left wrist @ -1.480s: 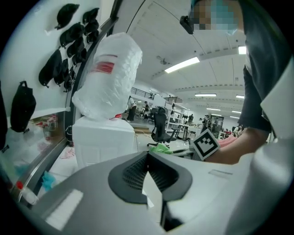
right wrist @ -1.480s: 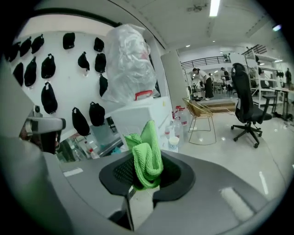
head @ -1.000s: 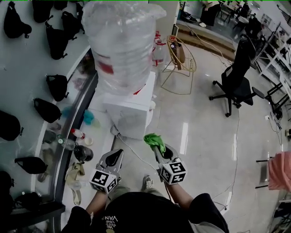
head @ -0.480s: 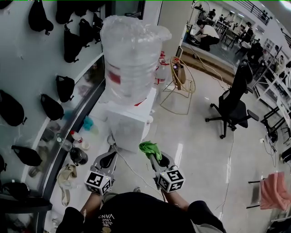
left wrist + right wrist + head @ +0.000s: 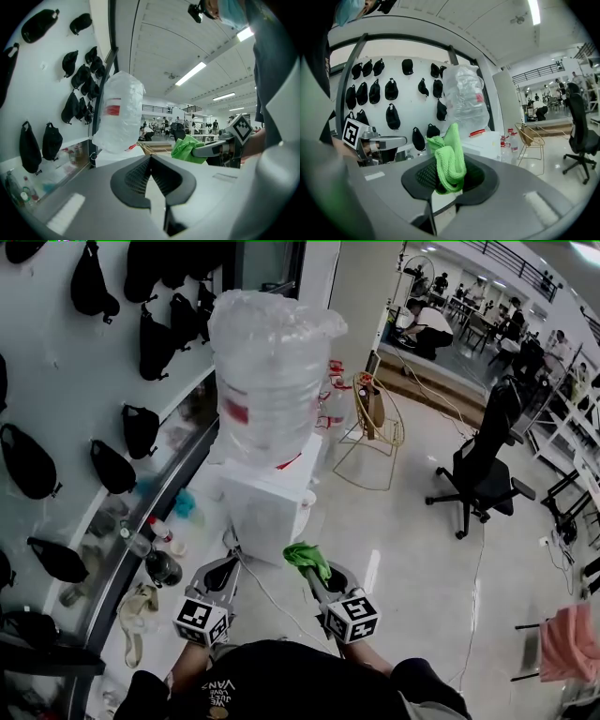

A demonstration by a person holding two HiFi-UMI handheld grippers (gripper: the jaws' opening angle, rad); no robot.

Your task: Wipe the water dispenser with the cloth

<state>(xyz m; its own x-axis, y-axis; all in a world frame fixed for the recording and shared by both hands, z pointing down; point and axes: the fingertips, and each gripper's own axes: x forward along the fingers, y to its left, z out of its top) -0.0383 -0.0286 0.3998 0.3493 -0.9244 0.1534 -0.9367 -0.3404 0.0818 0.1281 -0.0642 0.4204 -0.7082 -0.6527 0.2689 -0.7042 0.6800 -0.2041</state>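
approach with cloth, dispenser not yet touched

right gripper [image 5: 313, 576] is clamped on a bunched green cloth [image 5: 307, 556]. the cloth stands up from between the jaws, with a folded lobe free above them. left gripper [image 5: 228, 566] has its jaws together and nothing between them. the dispenser [image 5: 270, 504] is a white box carrying a large plastic-wrapped bottle [image 5: 274, 371]. it stands by the wall, just ahead of both grippers. the cloth is near the box's lower front corner but appears apart from it, so wiping seems not to have begun.

for a clean first stroke:
- lead with the free lobe of the cloth, so that fabric meets the casing and the hard jaw ends do not.
- tilt the right gripper until the lobe lies flat against the panel.
- start on the top ledge beside the bottle's base, then work down the front and side in overlapping passes. the wad is small and will cover little at each pass.
- press lightly. the box looks top-heavy under the bottle, and a firm push high up could rock it.
- use the idle left gripper to steady the casing from the opposite side.
- mind the white cable [image 5: 267, 585], which trails over the floor between the grippers.
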